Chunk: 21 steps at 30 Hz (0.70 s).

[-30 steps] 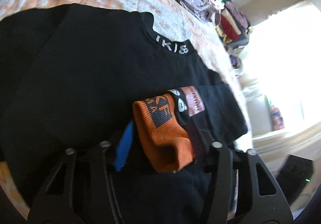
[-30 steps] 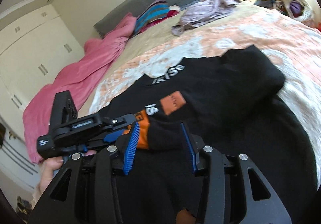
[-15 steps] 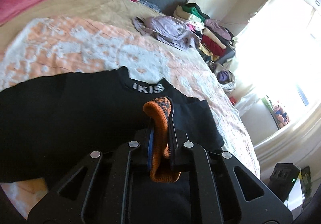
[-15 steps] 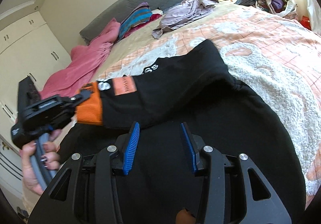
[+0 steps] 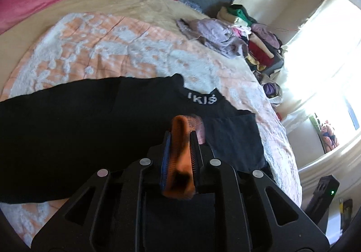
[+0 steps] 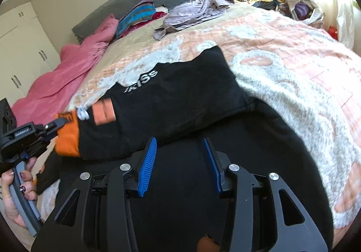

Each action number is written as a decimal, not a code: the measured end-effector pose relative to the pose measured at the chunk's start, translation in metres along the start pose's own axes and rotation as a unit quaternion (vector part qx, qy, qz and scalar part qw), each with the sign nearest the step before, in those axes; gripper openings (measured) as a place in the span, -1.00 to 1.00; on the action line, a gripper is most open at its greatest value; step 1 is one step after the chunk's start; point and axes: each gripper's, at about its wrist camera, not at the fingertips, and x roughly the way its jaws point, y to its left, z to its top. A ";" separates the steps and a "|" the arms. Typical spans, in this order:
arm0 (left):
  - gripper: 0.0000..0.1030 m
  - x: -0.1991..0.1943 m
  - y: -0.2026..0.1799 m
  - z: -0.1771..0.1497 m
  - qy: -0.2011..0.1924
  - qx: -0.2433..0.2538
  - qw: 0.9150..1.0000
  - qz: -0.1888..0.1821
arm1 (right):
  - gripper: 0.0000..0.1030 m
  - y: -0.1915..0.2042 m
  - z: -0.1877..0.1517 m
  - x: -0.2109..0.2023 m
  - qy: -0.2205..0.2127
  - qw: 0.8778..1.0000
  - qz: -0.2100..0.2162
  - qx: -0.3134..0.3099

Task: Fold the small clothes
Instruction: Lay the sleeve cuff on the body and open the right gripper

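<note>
While your left gripper (image 5: 179,152) has its jaws clamped on the orange cuff (image 5: 179,139) — they have just eased slightly apart — the sleeve stretches off the black sweatshirt (image 6: 180,94) lying on the bed (image 6: 282,48). Your right gripper (image 6: 180,161) hovers over the black fabric, jaws partly apart, nothing between them. Your hand (image 6: 15,197) grips the left handle.

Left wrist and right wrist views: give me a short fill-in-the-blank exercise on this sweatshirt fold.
1. The left gripper is shut on the sleeve's ____ cuff.
2. The right gripper hovers with its jaws ____ and nothing between them.
3. The sweatshirt itself is ____ in colour.

Missing words: orange; open; black
</note>
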 end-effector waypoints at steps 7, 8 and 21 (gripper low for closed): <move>-0.73 -0.001 0.007 0.000 -0.002 0.001 1.000 0.001 | -0.15 0.008 0.025 0.021 0.005 0.999 -0.018 -0.026; -0.72 0.001 0.004 -0.001 0.003 0.007 1.000 0.002 | -0.14 0.011 0.028 0.026 0.008 0.999 -0.021 -0.035; -0.56 0.043 0.018 -0.021 0.074 0.029 0.994 0.069 | -0.03 -0.014 0.037 0.081 0.082 0.995 -0.044 -0.034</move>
